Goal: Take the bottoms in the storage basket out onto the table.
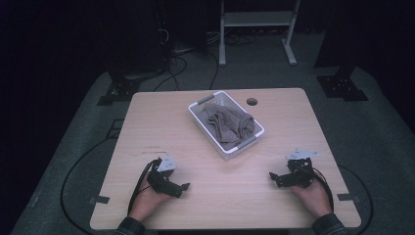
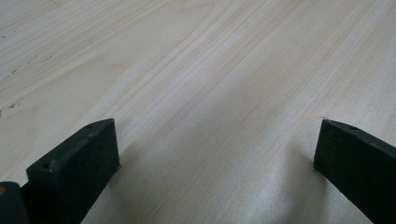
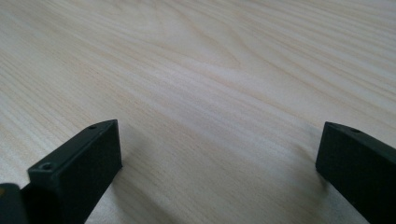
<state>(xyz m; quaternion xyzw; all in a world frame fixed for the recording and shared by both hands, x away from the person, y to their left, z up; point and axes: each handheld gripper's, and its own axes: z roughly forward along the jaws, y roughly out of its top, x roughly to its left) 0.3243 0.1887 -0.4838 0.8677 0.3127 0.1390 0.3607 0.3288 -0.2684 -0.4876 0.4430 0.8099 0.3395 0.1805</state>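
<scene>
1. Both the left gripper [image 1: 182, 187] and right gripper [image 1: 274, 177] rest wide open and empty on the near table [image 1: 147, 122].
2. The grey cloth [image 1: 229, 125] lies bunched in the white basket [image 1: 199, 105] at far centre; a shallow pinch could slip off, or drag the basket.

Both grippers, the left gripper [image 1: 185, 186] and the right gripper [image 1: 272, 176], were black with blocky screw-holed jaws, grey three-cornered top plates, trailing black cables; plaid cuffs [image 1: 130, 226] covered the wrists.

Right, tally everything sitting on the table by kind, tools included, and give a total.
White plastic basket: 1
Crumpled grey-brown cloth, inside the basket: 1
Black hand-held two-jaw tools, left and right, both open and empty: 2
Total: 4
</scene>
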